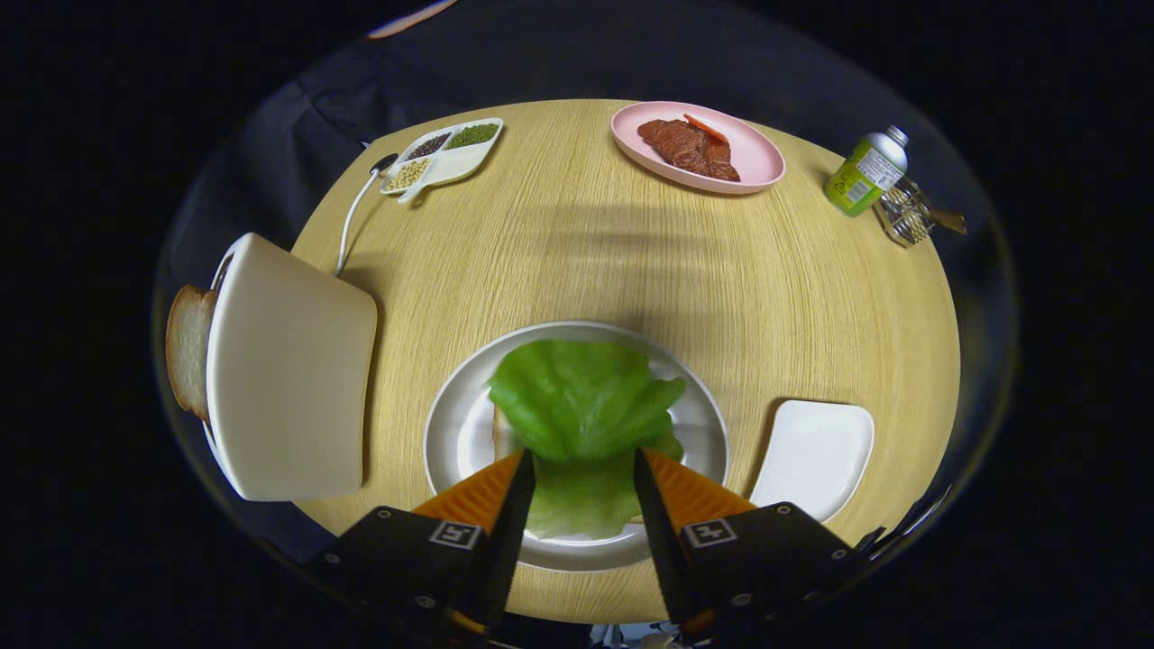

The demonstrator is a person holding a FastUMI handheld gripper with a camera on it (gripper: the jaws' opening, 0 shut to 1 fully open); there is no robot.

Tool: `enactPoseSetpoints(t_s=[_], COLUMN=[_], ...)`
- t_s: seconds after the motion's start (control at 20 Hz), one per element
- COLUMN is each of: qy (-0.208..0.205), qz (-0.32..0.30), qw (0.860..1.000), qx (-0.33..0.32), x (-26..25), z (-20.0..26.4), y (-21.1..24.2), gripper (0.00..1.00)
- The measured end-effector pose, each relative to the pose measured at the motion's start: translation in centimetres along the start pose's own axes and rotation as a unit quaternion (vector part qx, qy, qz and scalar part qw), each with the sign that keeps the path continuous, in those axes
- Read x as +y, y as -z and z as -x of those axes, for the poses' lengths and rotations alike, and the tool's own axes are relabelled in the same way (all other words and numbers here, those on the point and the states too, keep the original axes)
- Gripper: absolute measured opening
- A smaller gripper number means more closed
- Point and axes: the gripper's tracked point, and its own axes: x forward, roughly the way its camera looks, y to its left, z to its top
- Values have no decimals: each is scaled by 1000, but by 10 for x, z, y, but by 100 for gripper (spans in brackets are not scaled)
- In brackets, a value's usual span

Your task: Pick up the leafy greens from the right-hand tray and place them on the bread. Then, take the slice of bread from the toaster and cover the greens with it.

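Note:
A green lettuce leaf point(577, 397) lies spread over a slice of bread point(501, 437), of which just a pale edge peeks out on the left. Both rest on the round white plate point(446, 433) near the table's front. My gripper point(583, 456) hovers over the near part of the leaf. Its fingers stand apart on either side of the leaf's near end, open and not pressing on it. To the left stands the cream toaster point(288, 370), with a slice of bread point(187, 347) sticking out of its slot. Right of the plate is the small white tray point(816, 455), bare.
The round wooden table point(577, 243) carries a pink plate point(753, 167) of sliced meat at the back. A green bottle point(864, 173) and a glass holder point(904, 216) stand at the back right. A divided dish point(442, 155) of beans and the toaster's white cable point(353, 212) are at the back left.

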Motion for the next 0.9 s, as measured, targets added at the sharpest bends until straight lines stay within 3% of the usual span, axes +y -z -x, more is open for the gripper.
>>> enactPoseSetpoints(t_s=[0.2,0.45,0.9], qy=[8,14,-39], qz=[-11,-21,-14], qw=[1000,999,997], qx=[-11,-32,-58], x=[3,19,105], z=[14,52,139], y=[-5,-18,-52], gripper=[99,99,98])
